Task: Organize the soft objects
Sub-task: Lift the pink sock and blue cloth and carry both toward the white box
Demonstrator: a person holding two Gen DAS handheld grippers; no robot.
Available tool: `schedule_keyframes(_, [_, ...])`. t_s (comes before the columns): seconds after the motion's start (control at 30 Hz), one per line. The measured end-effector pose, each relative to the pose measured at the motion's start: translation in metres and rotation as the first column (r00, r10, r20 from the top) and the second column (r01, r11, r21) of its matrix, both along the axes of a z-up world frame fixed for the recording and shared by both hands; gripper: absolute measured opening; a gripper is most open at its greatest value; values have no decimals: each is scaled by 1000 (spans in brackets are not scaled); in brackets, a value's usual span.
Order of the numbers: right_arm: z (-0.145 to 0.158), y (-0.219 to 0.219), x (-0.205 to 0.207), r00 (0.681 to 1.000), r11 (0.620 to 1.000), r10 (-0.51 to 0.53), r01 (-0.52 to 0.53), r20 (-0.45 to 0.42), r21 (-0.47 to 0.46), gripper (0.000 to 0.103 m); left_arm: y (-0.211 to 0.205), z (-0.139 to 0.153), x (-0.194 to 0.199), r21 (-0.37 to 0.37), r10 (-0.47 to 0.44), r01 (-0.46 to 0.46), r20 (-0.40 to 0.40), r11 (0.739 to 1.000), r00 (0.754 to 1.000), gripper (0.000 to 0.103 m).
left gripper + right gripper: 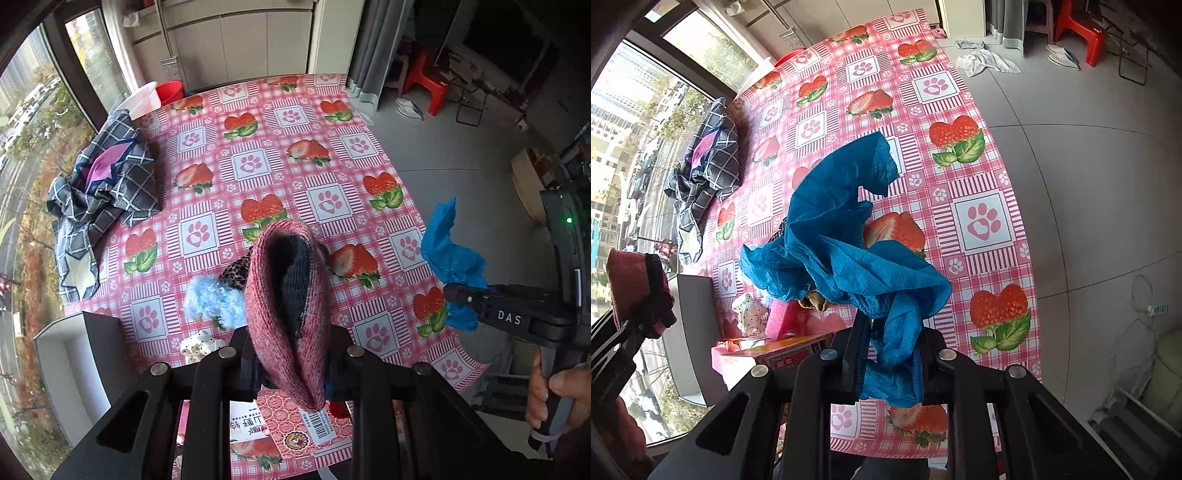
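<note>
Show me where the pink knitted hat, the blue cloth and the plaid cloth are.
pink knitted hat (288,317): left wrist view, on its ribbed outer band.
blue cloth (849,258): right wrist view, on its crumpled middle.
plaid cloth (122,184): left wrist view, on its checked top fold.

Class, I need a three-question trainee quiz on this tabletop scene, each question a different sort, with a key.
1. True or false: the left claw is shut on the pink knit hat.
2. What does the right claw grip? A) blue crinkled cloth B) a white towel C) a red bucket
3. Fill in: the plaid garment lies on the strawberry tablecloth near the ____.

Key: 1 true; 2 A; 3 window.
</note>
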State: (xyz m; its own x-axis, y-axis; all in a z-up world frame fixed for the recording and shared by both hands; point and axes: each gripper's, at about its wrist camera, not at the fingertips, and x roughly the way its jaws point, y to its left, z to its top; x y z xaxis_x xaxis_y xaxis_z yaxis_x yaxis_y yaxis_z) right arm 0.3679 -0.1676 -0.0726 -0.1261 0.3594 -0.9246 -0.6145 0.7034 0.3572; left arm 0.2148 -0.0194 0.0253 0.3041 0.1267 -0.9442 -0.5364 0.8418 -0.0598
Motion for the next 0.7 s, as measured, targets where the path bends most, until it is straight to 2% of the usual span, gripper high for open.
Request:
schedule_keyframes(0.17, [-3, -21, -1, 999, 999, -45, 45, -12, -8, 21, -20, -4, 15, -15, -84, 84, -2, 996, 996, 26])
schedule_keyframes(0.3, [-10, -36, -2, 996, 997, -79, 79, -32, -22, 21, -44, -7, 27, -19, -177, 177, -4, 984, 984, 26])
schedule_keyframes(0.5, [-16, -52, -5, 993, 994, -110, 108, -44, -34, 21, -76, -18, 36, -42, -301, 300, -19, 953, 954, 26])
schedule_keyframes(0.7, [-23, -65, -13, 989, 989, -140, 137, -50, -62, 21, -98, -29, 29, -88, -386, 384, -8, 919, 923, 26])
